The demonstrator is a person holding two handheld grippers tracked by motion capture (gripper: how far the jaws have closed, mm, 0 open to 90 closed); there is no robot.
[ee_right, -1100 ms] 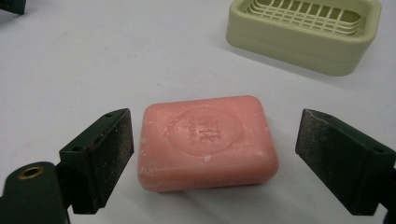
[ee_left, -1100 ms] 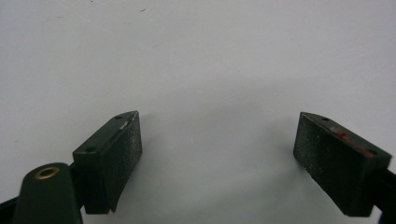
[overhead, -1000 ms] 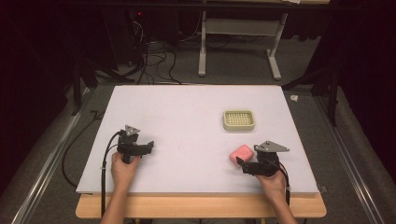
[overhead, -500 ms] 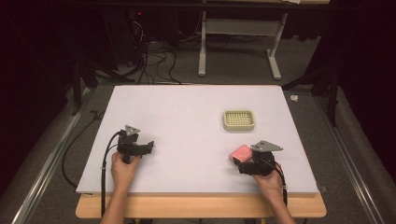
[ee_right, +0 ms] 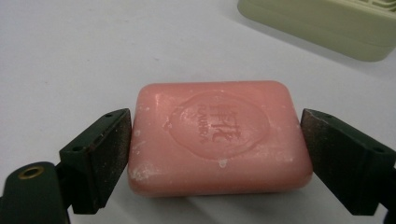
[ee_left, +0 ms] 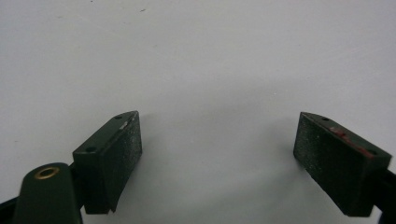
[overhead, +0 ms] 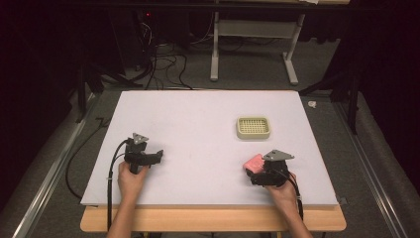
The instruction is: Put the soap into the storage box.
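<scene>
A pink bar of soap (overhead: 253, 161) lies flat on the white table (overhead: 198, 119) at the near right. In the right gripper view the soap (ee_right: 217, 135), with a stamped oval on top, sits between the jaws of my right gripper (ee_right: 216, 154). Those jaws stand wide, one at each short end, close against the bar. In the high view the right gripper (overhead: 253, 167) reaches the soap from the near right. My left gripper (overhead: 159, 155) rests at the near left, and its own view shows the left gripper (ee_left: 218, 149) open over bare table.
A pale green soap dish (overhead: 253, 127) with a slotted top stands just beyond the soap, its edge at the top right of the right gripper view (ee_right: 327, 21). The table's near edge runs close behind both hands. Cables and a desk frame lie on the floor beyond.
My right gripper has crept forward and to the left, onto the soap. The soap and the left gripper have stayed put.
</scene>
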